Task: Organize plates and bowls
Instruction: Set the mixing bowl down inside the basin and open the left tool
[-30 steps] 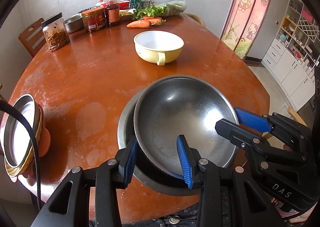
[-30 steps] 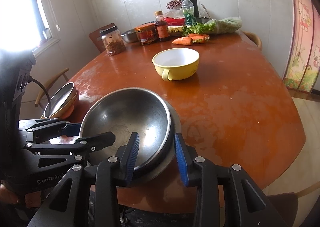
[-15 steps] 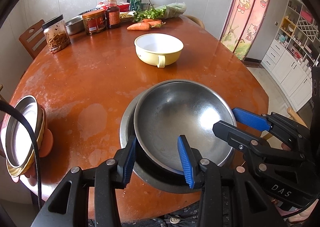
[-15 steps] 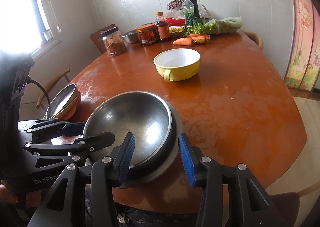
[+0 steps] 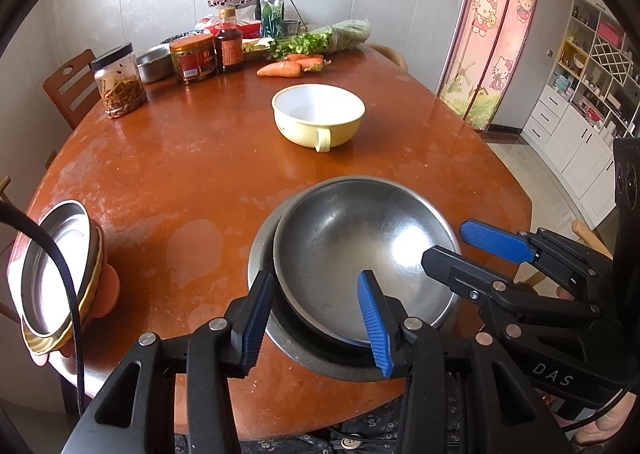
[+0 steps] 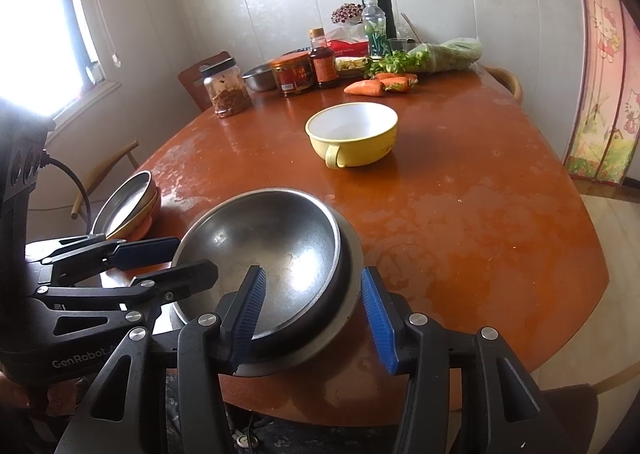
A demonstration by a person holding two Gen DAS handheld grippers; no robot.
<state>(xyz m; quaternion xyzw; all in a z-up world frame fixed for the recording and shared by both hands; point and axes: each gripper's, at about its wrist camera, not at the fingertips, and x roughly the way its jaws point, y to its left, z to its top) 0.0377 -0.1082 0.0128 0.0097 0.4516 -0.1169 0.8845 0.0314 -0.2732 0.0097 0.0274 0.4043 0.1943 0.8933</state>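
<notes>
"DAS" stands in pale letters on the black body of the right gripper (image 5: 496, 254), read in the left wrist view. "GenRobot" stands on the black body of the left gripper (image 6: 160, 260), read in the right wrist view. The jar and bottle labels at the table's far edge are too small to read.

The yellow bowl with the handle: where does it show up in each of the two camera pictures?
Left wrist view: the yellow bowl sits just above centre, handle towards the camera.
Right wrist view: it sits slightly right of centre, in the upper half.
Shared landmark: the carrots lie just beyond it in both.
</notes>
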